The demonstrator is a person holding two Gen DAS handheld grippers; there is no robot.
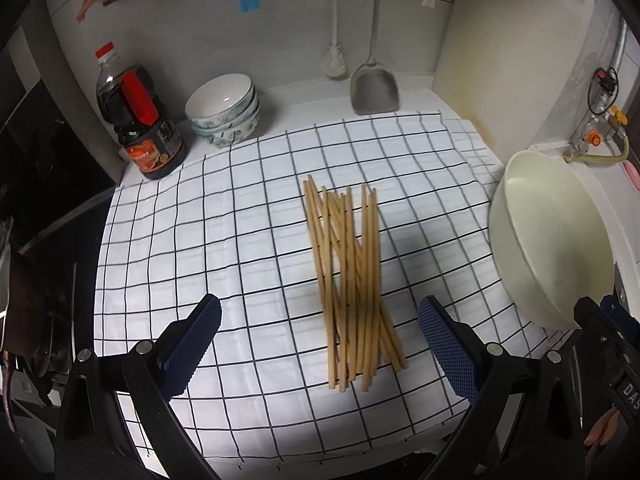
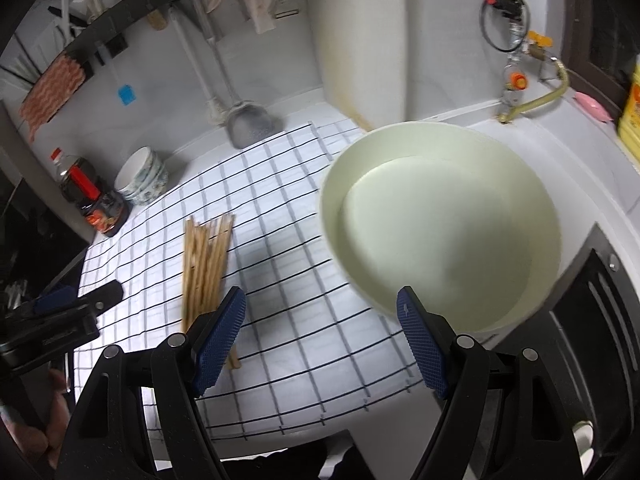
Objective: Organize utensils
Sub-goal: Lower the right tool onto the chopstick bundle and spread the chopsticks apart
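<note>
Left wrist view: your left gripper (image 1: 318, 344) gapes wide and empty, chopsticks (image 1: 352, 284) scattered ahead between its fingers, none gathered yet.

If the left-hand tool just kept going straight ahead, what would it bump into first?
Probably the chopsticks: they lie on the checked cloth between the left tool's open fingers, though its height above them is unclear.

A home kitchen, probably. A spatula (image 1: 374, 90) hangs on the far wall; bowls (image 1: 224, 110) and a sauce bottle (image 1: 138, 116) stand far left.
</note>
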